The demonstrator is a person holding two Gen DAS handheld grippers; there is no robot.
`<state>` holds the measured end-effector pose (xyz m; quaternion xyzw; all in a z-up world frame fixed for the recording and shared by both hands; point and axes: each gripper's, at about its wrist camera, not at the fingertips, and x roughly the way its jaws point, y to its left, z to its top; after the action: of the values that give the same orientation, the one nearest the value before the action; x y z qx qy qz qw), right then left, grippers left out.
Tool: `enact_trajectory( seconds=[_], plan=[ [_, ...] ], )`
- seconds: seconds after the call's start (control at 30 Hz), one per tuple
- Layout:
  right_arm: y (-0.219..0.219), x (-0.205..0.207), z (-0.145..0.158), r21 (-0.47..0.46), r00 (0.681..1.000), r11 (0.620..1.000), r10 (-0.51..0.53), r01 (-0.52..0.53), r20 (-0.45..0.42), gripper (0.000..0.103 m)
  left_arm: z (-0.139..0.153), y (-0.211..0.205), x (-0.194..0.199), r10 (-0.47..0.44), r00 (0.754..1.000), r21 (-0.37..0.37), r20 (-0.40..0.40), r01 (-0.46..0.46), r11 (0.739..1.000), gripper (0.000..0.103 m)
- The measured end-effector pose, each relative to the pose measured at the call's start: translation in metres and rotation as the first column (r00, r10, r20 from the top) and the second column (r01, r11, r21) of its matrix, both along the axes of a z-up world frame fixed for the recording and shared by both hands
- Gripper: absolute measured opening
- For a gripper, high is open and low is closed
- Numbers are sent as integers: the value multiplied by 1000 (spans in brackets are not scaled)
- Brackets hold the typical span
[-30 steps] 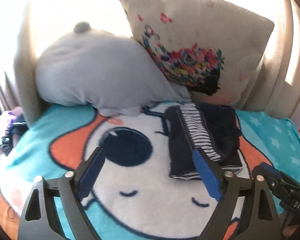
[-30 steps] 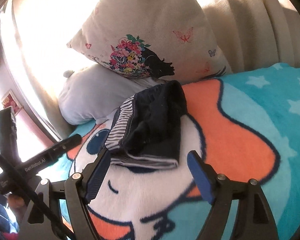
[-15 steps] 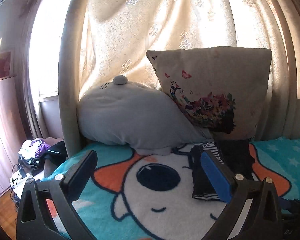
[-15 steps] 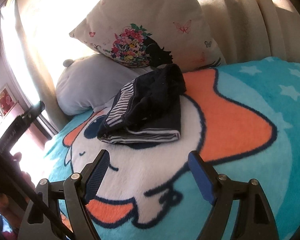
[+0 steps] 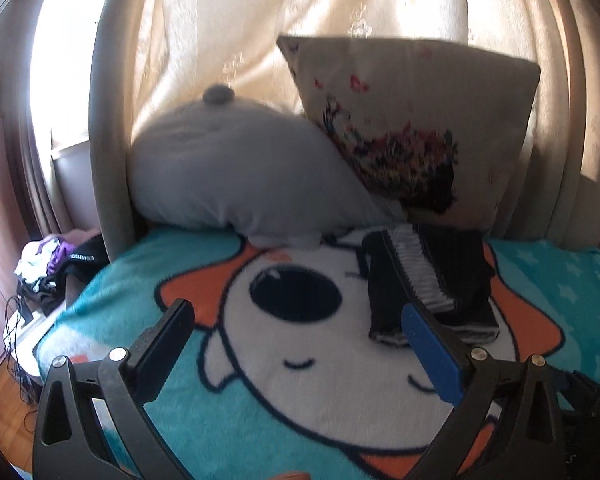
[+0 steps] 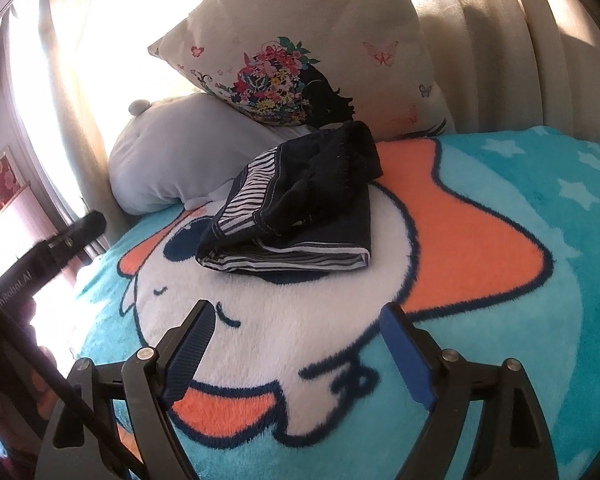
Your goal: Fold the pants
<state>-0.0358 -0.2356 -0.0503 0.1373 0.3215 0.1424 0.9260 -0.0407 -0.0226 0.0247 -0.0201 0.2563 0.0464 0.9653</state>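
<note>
The dark navy pants (image 6: 300, 204) with a striped lining lie folded in a compact bundle on the cartoon blanket (image 6: 480, 240), close to the pillows. They also show in the left wrist view (image 5: 432, 280), partly behind my right finger. My left gripper (image 5: 296, 332) is open and empty, held back from the pants and above the blanket. My right gripper (image 6: 296, 332) is open and empty, hovering over the blanket in front of the pants, apart from them.
A grey plush pillow (image 5: 236, 176) and a floral cushion (image 5: 412, 132) lean against the curtain at the bed's head. A pile of clothes (image 5: 56, 268) sits off the bed's left edge. The left gripper's handle (image 6: 40, 264) shows at the right wrist view's left.
Both grippers have drawn back from the folded pants. The left wrist view tilted up and then a little down again. The pants have not moved.
</note>
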Motion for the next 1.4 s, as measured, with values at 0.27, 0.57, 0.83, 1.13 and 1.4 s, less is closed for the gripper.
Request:
enact_trajectory(
  seconds=[0.27,0.57,0.83,1.13,1.4],
  plan=[
    [4,1,-2,-15,1000,1000,-1,0,-11,89,-11,7,2,-7,998,-35,-68,4,999,103],
    [14,0,0,-58,1000,998,9,-9,0,90,-18,8,6,-36,992,-48,-121,31,998,103],
    [6,1,-2,-81,999,996,-39,38,-11,90,-26,8,14,-48,984,-47,-174,40,998,103],
    [4,0,-1,-93,999,995,-38,38,-4,91,-28,-2,15,-70,978,-24,-196,66,998,103],
    [0,3,3,-126,998,990,-67,67,2,91,-32,-4,15,-76,974,-20,-213,74,997,103]
  ],
)
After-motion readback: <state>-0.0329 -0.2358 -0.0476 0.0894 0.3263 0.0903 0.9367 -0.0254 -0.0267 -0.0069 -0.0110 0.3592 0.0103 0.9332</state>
